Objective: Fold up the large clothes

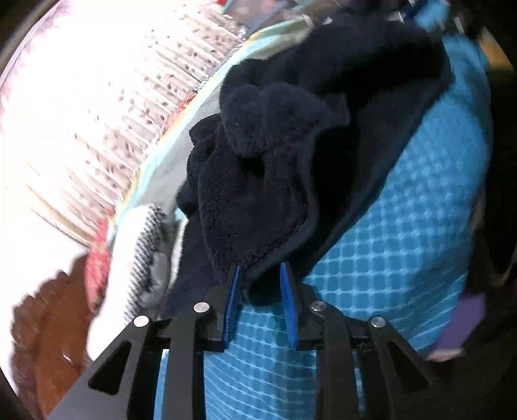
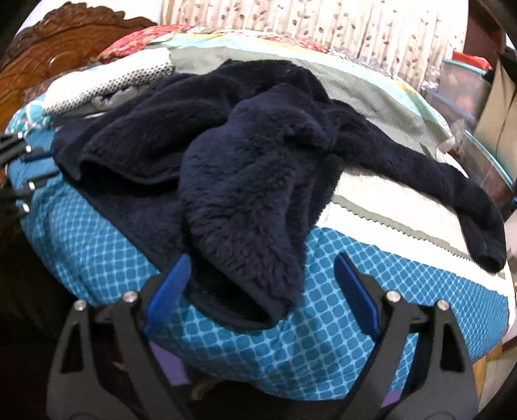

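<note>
A dark navy fleece garment (image 2: 242, 168) lies crumpled on the bed's blue checked cover (image 2: 355, 307), one sleeve stretched out to the right. My right gripper (image 2: 261, 258) stands open at the bed's near edge; a fleece cuff lies between its blue pads (image 2: 168, 284) without being pressed. In the right wrist view my left gripper (image 2: 45, 166) is at the far left, at the garment's edge. The left wrist view shows the left gripper (image 1: 260, 271) shut on the hem of the fleece (image 1: 274, 145), which bunches up ahead of it over the blue cover (image 1: 404, 242).
A carved wooden headboard (image 2: 58, 48) stands at the left end of the bed. White and dotted bedding (image 2: 106, 84) and a patchwork quilt lie behind the fleece. A leaf-patterned curtain (image 2: 323, 26) hangs beyond the bed. Plastic storage boxes (image 2: 462, 87) stand at the right.
</note>
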{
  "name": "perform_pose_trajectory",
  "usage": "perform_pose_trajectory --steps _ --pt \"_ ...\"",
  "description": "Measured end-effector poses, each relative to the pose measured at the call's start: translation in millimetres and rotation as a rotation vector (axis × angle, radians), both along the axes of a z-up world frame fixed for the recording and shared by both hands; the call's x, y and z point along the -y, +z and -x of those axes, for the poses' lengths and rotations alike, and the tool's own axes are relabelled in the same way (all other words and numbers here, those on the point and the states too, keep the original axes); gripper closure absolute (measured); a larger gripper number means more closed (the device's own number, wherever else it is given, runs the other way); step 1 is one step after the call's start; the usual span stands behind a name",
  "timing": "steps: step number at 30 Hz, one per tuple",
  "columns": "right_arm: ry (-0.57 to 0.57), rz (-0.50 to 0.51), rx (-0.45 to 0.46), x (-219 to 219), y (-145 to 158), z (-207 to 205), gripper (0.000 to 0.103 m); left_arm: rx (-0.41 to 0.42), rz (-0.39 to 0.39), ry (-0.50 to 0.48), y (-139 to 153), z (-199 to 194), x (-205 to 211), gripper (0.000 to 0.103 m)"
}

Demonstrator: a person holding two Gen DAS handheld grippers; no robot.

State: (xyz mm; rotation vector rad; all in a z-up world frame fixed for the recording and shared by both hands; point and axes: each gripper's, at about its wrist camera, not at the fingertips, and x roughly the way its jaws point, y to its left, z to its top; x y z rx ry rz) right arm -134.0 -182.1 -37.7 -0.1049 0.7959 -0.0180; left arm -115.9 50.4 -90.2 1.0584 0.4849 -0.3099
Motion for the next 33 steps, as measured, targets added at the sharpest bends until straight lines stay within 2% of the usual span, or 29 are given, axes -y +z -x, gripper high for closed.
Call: perform_pose_trajectory --steps 2,4,8,11,16,17,18,19,20,21,23,26,28,30,32,33 --pt "-0.013 -0.005 0.002 5 3 1 0.016 0.074 -0.052 -0.012 -7 -2 -1 0.07" --pt "-0.023 -0.008 0.004 9 3 -1 0.016 0.103 -0.077 -0.025 -9 -3 -3 0.07" --pt "-0.039 -0.03 -0.017 13 -6 2 0.016 0.094 -0.134 -0.037 -19 -11 -9 0.07" --pt "-0.012 -0.051 -0.025 12 -8 2 0.016 0.104 -0.162 -0.086 -18 -7 -15 0.07" --pt "0.026 0.005 -0.046 6 -14 -16 0.018 0.059 -0.209 -0.083 -35 -33 -5 0.07" --pt "0.036 0.006 -0.051 9 -14 -22 0.05 0.028 -0.179 -0.062 -33 -42 -1 0.07" --pt "0.02 0.006 -0.059 15 -10 -28 0.081 -0.025 -0.103 -0.024 -23 -52 1 0.073" --pt "-0.016 -0.008 -0.037 25 -2 -28 0.096 -0.075 -0.011 0.012 -7 -60 0 0.085" --pt "-0.073 -0.067 0.044 46 21 -23 0.097 -0.135 0.127 0.063 18 -69 -7 0.087" --pt "-0.111 -0.086 0.091 60 38 -18 0.097 -0.159 0.208 0.09 35 -74 -13 0.087" --pt "-0.187 -0.101 0.23 94 85 7 0.097 -0.216 0.449 0.158 91 -80 -41 0.087" --pt "-0.245 -0.087 0.371 124 135 48 0.097 -0.265 0.685 0.151 152 -64 -72 0.087" --pt "-0.263 -0.077 0.405 133 149 70 0.097 -0.274 0.759 0.108 176 -44 -78 0.087" --pt "-0.288 -0.068 0.38 140 144 92 0.097 -0.302 0.764 0.084 182 -21 -73 0.087" --pt "-0.325 -0.062 0.299 149 120 105 0.097 -0.354 0.726 0.083 167 -1 -61 0.087" --pt "-0.344 -0.081 0.253 153 104 110 0.097 -0.404 0.698 0.092 150 6 -52 0.087"
